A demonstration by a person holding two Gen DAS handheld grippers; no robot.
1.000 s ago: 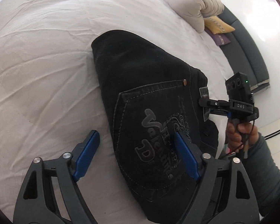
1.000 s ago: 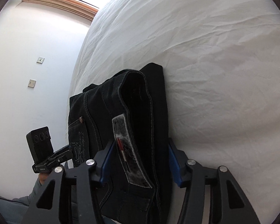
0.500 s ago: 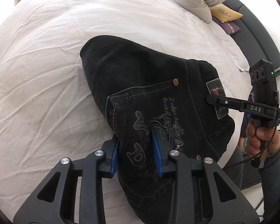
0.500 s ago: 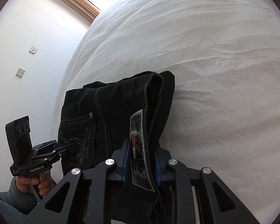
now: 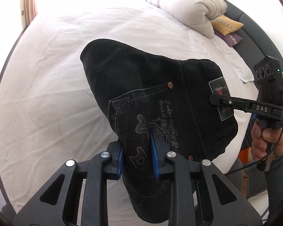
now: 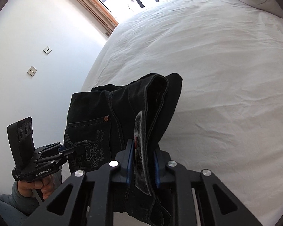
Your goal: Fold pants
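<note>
Black denim, folded into a thick bundle, hangs in the middle of both wrist views: the pants [image 5: 152,101] are raised off the white bed [image 5: 47,94], which fills the frame behind them. The left gripper [image 5: 136,156], at the lower centre of its own view, is closing its blue fingers [image 5: 153,154] on the printed back pocket [image 5: 141,131], with cloth pinched between them. The right gripper [image 6: 141,165] is also closing, clamped on the waistband edge where the grey patch [image 6: 140,150] sits; in the left view it enters from the right edge. Holding the two ends of the same side likely keeps the stacked layers together and level, so the bundle does not unroll while carried. A pillow [image 5: 188,11] and cushions [image 5: 226,25] lie at the upper right.
</note>
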